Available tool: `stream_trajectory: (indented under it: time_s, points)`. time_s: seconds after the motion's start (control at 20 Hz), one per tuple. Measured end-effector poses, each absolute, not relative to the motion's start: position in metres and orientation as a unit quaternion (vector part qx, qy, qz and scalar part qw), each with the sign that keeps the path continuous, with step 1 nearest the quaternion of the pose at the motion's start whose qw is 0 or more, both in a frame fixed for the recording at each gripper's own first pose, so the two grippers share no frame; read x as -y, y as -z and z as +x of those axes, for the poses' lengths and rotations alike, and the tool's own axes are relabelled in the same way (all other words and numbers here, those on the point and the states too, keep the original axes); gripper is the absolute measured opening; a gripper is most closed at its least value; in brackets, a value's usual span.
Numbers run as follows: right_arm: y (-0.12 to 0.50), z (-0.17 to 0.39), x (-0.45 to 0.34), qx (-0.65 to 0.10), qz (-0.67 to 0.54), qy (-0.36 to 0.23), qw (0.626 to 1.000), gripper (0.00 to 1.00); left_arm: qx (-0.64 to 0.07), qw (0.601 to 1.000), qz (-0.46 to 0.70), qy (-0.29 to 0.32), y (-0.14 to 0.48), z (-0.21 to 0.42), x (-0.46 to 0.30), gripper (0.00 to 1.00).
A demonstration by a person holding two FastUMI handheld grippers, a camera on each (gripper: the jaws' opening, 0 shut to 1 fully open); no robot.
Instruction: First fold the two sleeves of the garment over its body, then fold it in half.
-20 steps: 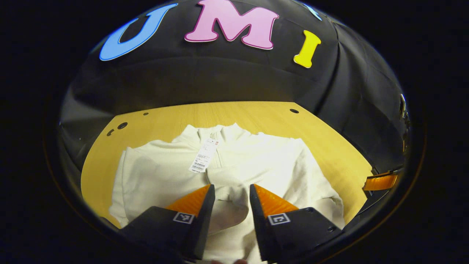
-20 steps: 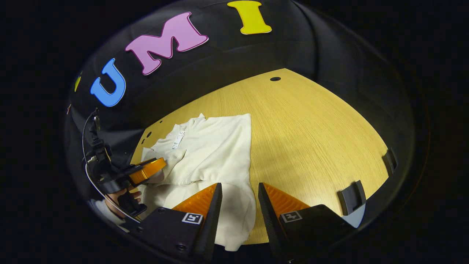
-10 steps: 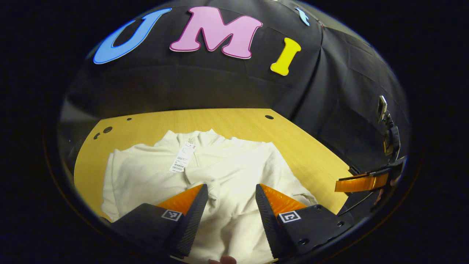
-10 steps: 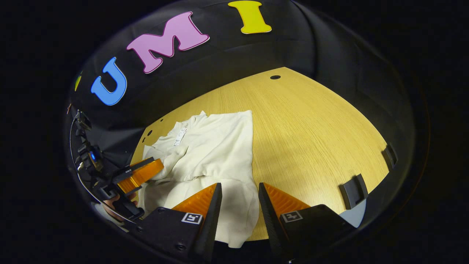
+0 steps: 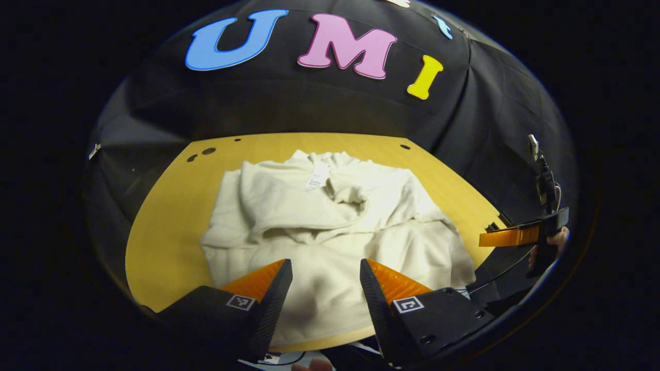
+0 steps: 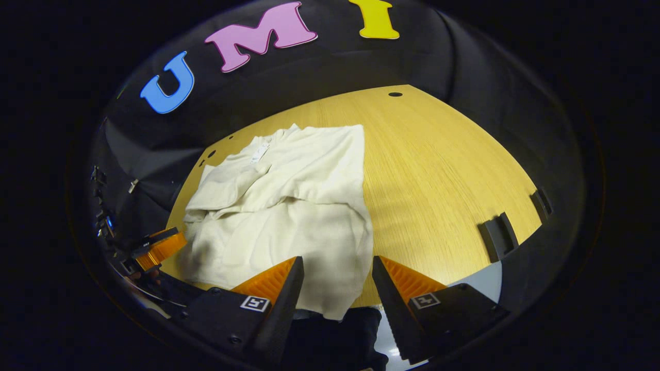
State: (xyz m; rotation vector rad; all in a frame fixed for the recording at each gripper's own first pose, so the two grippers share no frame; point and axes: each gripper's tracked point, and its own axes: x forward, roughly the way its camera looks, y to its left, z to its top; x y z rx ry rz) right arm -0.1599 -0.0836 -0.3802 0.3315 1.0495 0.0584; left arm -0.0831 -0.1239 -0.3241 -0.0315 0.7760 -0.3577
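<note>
A: Where is the garment [image 5: 330, 226] at this frame?

B: Flat on the wooden counter [image 5: 170, 216], collar toward the booth wall, hem at the near edge. In the right gripper view the garment [image 6: 289, 201] sits on the counter's [image 6: 438, 170] left part, and one hem corner droops over the near edge.

A: Sleeves?

B: Both lie folded across the chest, forming a rumpled band over the body. A cuff [image 5: 350, 193] bunches just below the collar. The white paper tag [image 5: 318, 175] rests at the neckline.

A: Material and shape notes?

B: Cream, thick, soft knit with a matte, fleecy surface. Outline roughly rectangular with the sleeves in. Counter is pale yellow wood grain with small dark round holes near the far corners. Two dark bracket-like pieces [image 6: 497, 237] sit at its right edge. No containers anywhere on it.

A: Left gripper [image 5: 326, 288]?

B: Fingers spread apart, nothing between them, hovering above the hem area at the near edge. It also shows low at the left of the right gripper view [image 6: 157, 247], off the garment's side.

A: Right gripper [image 6: 337, 288]?

B: Fingers likewise parted and empty, above the drooping hem corner. It shows at the right edge of the left gripper view [image 5: 515, 236], held by a hand [image 5: 554, 239], apart from the cloth.
</note>
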Motion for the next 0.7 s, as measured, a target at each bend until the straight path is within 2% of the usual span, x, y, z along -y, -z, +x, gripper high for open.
stream_trajectory:
  time_s: [0.15,0.2,0.7]
  points:
    - [0.389,-0.178,0.085,-0.515,0.138,-0.011,0.846,0.88,-0.396,0.907,-0.012,0.143,0.334,-0.104,0.089,0.82]
    - [0.392,-0.182,0.087,-0.519,0.127,-0.003,0.845,0.94,-0.401,0.906,-0.011,0.134,0.338,-0.110,0.080,0.82]
    - [0.424,-0.188,0.076,-0.547,0.099,0.010,0.831,0.94,-0.482,0.872,-0.033,0.083,0.390,-0.139,0.039,0.82]
